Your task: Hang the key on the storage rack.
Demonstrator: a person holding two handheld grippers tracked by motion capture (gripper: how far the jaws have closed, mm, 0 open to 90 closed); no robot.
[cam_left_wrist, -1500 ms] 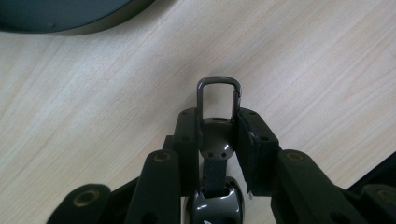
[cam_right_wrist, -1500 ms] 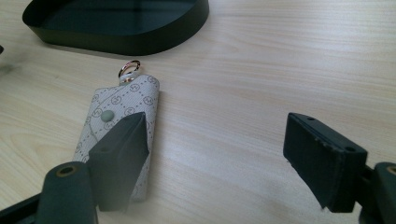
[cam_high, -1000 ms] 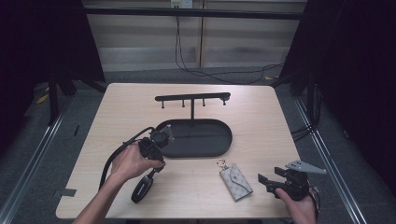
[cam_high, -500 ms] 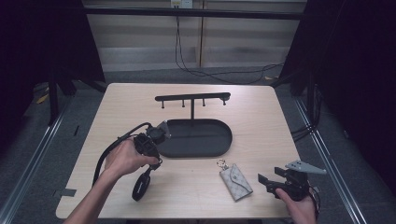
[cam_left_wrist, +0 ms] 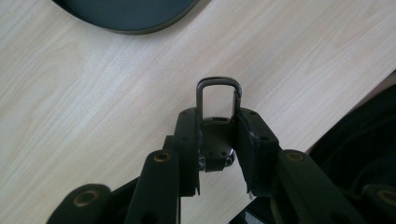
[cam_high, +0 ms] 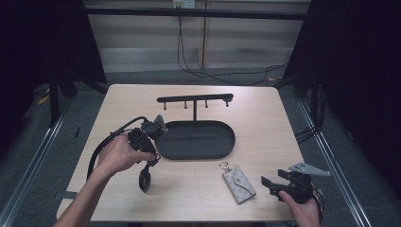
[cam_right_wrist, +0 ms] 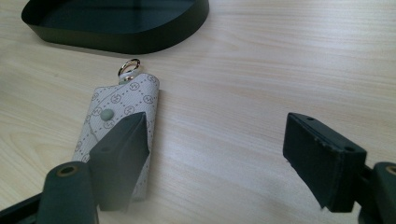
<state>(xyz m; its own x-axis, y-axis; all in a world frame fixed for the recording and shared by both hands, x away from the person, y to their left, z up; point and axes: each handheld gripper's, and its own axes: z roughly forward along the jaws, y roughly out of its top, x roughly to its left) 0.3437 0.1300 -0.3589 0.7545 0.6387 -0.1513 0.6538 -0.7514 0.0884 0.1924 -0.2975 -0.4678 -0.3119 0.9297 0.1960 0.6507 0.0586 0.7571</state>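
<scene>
My left gripper (cam_high: 143,184) points down at the table left of the black oval tray (cam_high: 208,142). In the left gripper view it (cam_left_wrist: 217,154) is shut on a small black key holder (cam_left_wrist: 215,144), whose metal clasp (cam_left_wrist: 218,93) sticks out past the jaws. A beige patterned key pouch (cam_high: 239,183) with a gold ring (cam_right_wrist: 128,65) lies flat near the table's front edge. My right gripper (cam_high: 265,182) sits just right of the pouch and is open. In the right gripper view its (cam_right_wrist: 215,135) left jaw overlaps the pouch (cam_right_wrist: 119,105), and bare wood lies between the jaws.
A black rack with several hooks (cam_high: 195,99) stands behind the tray (cam_right_wrist: 140,44). The tray's edge (cam_left_wrist: 126,14) lies close to the left gripper. A black cable (cam_high: 106,144) loops from the left gripper across the table's left side. Dark curtains and floor cables surround the table.
My left hand has lifted its gripper and carried it a little away from the front edge, toward the tray. The right gripper and the pouch have stayed put.
</scene>
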